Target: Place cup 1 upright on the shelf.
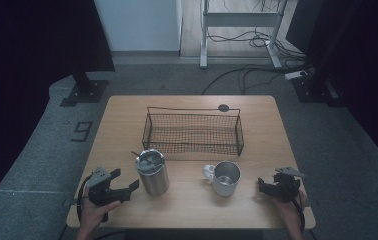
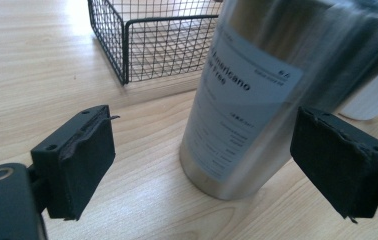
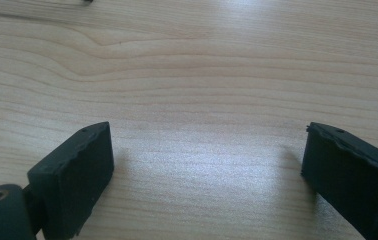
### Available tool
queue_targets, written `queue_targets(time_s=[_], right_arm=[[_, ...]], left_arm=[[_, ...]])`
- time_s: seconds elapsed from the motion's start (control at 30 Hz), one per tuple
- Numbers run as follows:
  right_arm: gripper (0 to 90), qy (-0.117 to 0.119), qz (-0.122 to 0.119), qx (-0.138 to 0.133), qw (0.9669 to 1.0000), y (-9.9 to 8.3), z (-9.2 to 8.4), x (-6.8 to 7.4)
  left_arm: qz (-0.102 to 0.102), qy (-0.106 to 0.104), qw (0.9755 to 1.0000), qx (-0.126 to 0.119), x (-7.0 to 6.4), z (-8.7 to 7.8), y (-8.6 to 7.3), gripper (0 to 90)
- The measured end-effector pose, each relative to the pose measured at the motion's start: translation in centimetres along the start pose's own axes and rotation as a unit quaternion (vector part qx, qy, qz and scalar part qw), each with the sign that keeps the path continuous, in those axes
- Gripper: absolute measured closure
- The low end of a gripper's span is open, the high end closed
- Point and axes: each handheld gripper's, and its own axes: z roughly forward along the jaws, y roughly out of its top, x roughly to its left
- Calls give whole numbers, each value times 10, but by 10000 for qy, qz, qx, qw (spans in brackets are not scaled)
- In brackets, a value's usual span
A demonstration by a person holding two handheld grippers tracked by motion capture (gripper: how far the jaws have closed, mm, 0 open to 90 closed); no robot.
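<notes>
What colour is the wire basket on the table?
Black. The basket shows best in the high view.

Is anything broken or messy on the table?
Nothing is spilled or tipped: the steel tumbler and the mug stand upright near the wire basket. Only the left gripper's pads look worn, with frayed edges.

The steel tumbler [image 1: 153, 172] blocks the left hand-held gripper [image 1: 125, 185] at three o'clock. A bare strip of bench [image 1: 187, 192] separates it from the mug [image 1: 225, 178]. The wire basket [image 1: 193, 132] walls twelve o'clock.
</notes>
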Motion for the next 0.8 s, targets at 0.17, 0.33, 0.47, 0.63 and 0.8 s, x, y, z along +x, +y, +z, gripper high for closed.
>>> queue_targets(time_s=[0.17,0.33,0.47,0.63,0.8], right_arm=[[64,-8,8,-4,10000,0,0,0],[66,-13,10,-7,10000,0,0,0],[67,-15,13,-8,10000,0,0,0],[69,-18,15,-9,10000,0,0,0],[71,-23,21,-12,10000,0,0,0]], left_arm=[[88,-81,9999,-18,-4,-1,2,106],[156,-173,9997,-50,-8,-2,3,89],[174,-207,9996,-31,-12,1,4,85],[192,-273,9994,-13,-14,3,4,76],[213,-324,9992,-8,-17,6,5,62]])
